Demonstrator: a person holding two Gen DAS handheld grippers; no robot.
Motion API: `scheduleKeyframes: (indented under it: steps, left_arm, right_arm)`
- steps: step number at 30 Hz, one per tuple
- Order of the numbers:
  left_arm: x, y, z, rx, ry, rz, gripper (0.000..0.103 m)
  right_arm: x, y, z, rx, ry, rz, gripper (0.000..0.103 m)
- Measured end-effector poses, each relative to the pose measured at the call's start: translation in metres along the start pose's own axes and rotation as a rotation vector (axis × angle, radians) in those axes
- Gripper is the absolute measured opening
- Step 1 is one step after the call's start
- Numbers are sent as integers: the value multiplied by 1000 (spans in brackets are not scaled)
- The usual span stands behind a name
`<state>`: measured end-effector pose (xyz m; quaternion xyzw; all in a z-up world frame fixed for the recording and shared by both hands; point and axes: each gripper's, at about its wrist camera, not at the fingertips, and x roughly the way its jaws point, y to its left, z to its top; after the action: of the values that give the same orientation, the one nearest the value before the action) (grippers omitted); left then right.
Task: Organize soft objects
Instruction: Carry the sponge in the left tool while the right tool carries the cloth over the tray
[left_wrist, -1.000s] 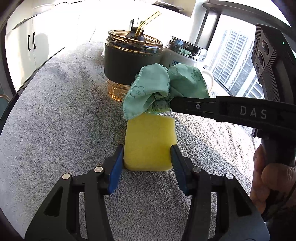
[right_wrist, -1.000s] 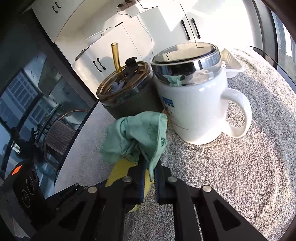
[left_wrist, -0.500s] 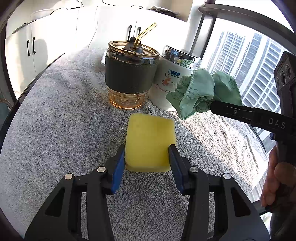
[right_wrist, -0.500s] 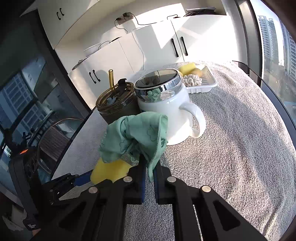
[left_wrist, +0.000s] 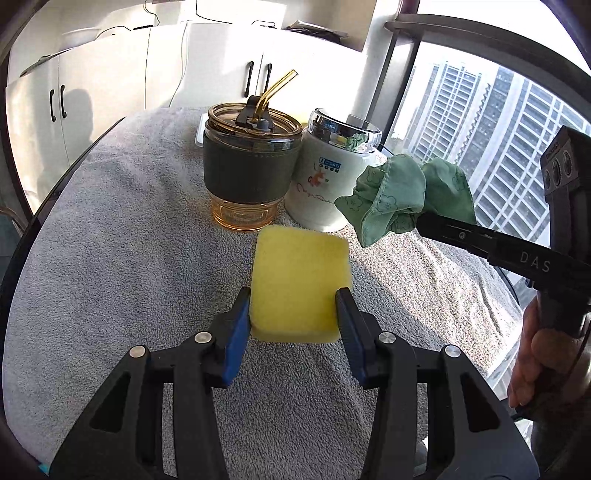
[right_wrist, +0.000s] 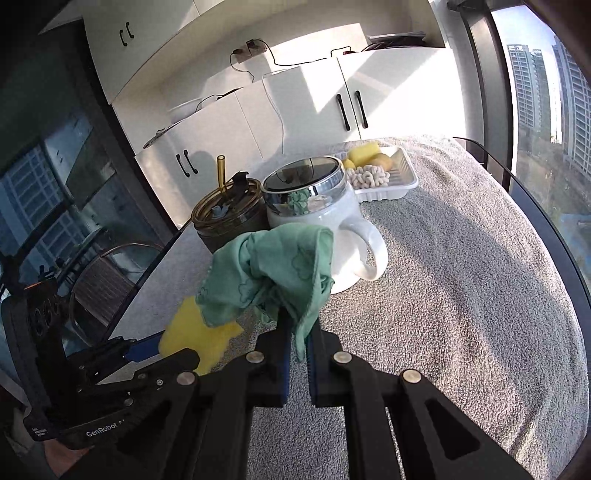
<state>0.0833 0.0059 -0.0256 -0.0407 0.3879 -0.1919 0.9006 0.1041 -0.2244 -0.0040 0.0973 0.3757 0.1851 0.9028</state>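
My left gripper (left_wrist: 293, 310) is shut on a yellow sponge (left_wrist: 300, 278) and holds it above the grey towel (left_wrist: 110, 240). The sponge also shows in the right wrist view (right_wrist: 195, 336). My right gripper (right_wrist: 298, 328) is shut on a crumpled green cloth (right_wrist: 273, 273) and holds it in the air in front of the white mug (right_wrist: 332, 221). In the left wrist view the cloth (left_wrist: 399, 199) hangs to the right of the mug (left_wrist: 325, 184).
An amber tumbler with a dark sleeve and a straw (left_wrist: 251, 162) stands left of the mug. A white tray (right_wrist: 402, 184) with yellow sponges and a knotted beige item sits behind the mug. The towel's edge runs along the window side.
Both grippers have lifted and pulled back. The right gripper carried the green cloth up and to the right, away from over the sponge. The sponge has risen off the towel.
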Motion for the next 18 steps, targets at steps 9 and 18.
scheduleKeyframes:
  steps: [9, 18]
  left_arm:
    - [-8, 0, 3, 1, -16, 12, 43]
    - [-20, 5, 13, -17, -37, 17, 43]
  right_arm:
    - [-12, -6, -2, 3, -23, -10, 8]
    - [-25, -13, 2, 2, -36, -28, 8]
